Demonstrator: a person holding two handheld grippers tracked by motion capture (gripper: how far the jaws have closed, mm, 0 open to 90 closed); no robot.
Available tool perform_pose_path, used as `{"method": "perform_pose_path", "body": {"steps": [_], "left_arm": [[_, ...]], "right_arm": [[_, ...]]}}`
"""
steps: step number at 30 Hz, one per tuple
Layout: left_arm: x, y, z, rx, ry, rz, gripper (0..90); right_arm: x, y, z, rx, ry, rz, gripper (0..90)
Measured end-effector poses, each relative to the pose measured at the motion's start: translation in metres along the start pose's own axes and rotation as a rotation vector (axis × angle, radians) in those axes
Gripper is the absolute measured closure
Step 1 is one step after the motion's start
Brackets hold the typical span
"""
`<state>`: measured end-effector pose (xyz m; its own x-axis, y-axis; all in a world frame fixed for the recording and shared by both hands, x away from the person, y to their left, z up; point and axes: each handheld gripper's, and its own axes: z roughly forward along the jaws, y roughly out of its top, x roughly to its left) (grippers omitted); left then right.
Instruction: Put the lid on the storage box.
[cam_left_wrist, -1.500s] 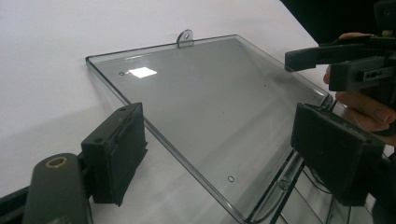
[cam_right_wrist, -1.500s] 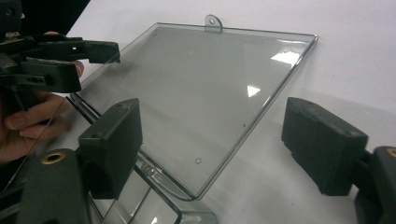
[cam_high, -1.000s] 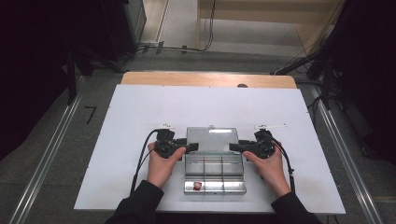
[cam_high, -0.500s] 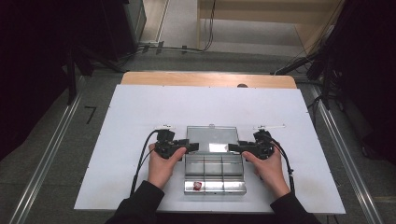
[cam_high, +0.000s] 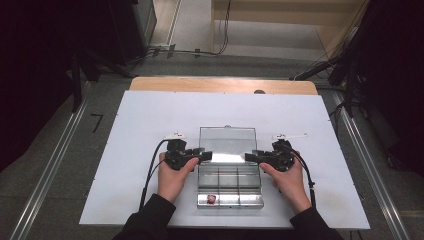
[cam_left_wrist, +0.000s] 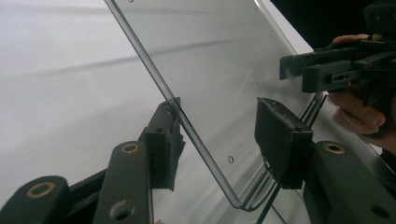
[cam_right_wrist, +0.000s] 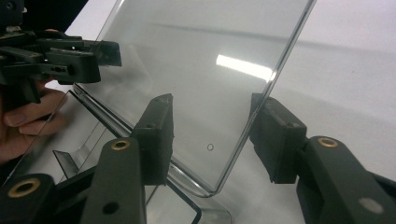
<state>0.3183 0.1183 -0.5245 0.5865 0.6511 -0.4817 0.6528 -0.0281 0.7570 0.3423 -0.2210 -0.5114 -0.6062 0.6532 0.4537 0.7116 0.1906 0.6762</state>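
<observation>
Both grippers straddle the raised clear lid (cam_high: 227, 142) of the box (cam_high: 230, 186) mid-table. Left gripper (cam_left_wrist: 217, 140) and right gripper (cam_right_wrist: 210, 135): jaws have just been closing, lid edge between them, not yet clamped. Next: pinch both edges evenly.

Dark long sleeves (cam_high: 150, 220) on both forearms. Left tool (cam_high: 206, 156) and right tool (cam_high: 250, 157) matte black, brass-ringed pivot screws, square black pads (cam_left_wrist: 280, 133), black cables (cam_high: 150, 170) trailing.
</observation>
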Motion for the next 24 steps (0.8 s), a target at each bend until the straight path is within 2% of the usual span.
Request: {"method": "perform_pose_path", "body": {"steps": [10,18,24], "left_arm": [[-0.003,0.002,-0.006,-0.031,-0.004,0.039,59.4],[-0.008,0.003,-0.013,-0.062,-0.011,0.081,67.3],[-0.011,0.003,-0.018,-0.076,-0.031,0.110,71.9]], "right_arm": [[0.006,-0.002,-0.006,-0.026,-0.016,-0.064,54.7],[0.008,-0.003,-0.014,-0.060,-0.008,-0.086,65.2],[0.012,-0.005,-0.021,-0.076,-0.014,-0.131,70.0]]}}
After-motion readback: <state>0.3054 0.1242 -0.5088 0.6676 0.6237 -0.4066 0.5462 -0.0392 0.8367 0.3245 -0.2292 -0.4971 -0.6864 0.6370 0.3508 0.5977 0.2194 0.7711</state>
